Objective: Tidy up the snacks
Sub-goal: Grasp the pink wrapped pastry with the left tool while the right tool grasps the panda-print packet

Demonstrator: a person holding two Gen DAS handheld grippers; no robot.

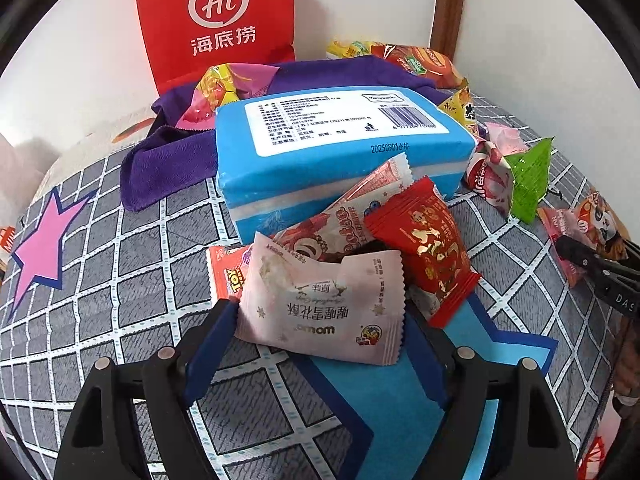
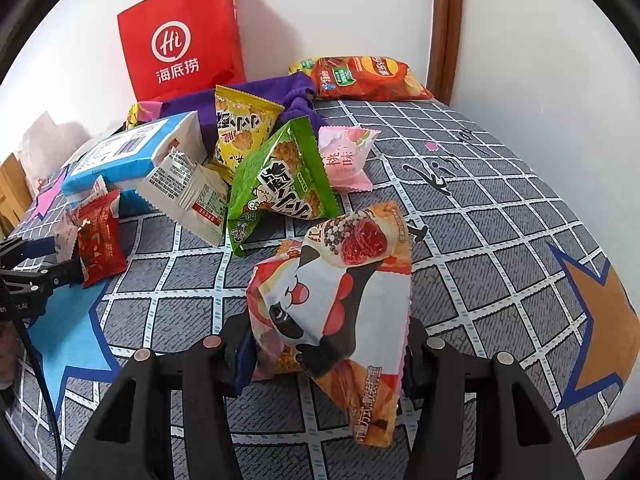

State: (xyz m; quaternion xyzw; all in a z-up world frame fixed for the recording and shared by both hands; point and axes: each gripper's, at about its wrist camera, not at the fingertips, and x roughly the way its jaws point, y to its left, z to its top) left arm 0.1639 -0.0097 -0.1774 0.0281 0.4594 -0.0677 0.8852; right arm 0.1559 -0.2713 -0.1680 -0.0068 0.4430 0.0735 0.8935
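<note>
- Left wrist view: the left gripper (image 1: 320, 344) tilts steeply down toward the quilted cover (image 1: 120, 280), its fingers (image 1: 208, 344) spread wide. The pale pink snack packet (image 1: 320, 308) lies between them on the cover; the left finger sits right at the packet's edge, and the right finger is mostly hidden behind it, so I cannot tell whether either pad presses on it.
- Just behind the pink packet a red packet with gold print (image 1: 428, 256) and a pink-and-white wrapper (image 1: 344, 220) lean on the blue tissue pack (image 1: 340, 140), which lies on a purple cloth (image 1: 168, 168).
- A red paper bag (image 1: 216, 20) stands against the wall; the right gripper (image 1: 592, 268) shows at the right edge.
- Right wrist view: the right gripper (image 2: 328, 360) also points steeply down, its fingers part-closed and clamped on the panda-print snack bag (image 2: 336, 300), which is held crumpled between them above the cover.
- Beyond it lie a green snack bag (image 2: 284, 184), a yellow one (image 2: 240, 128), a pink peach packet (image 2: 344, 156) and a chips bag (image 2: 368, 78) near the wall.
- The left gripper appears at the far left edge, beside the red packet.
</note>
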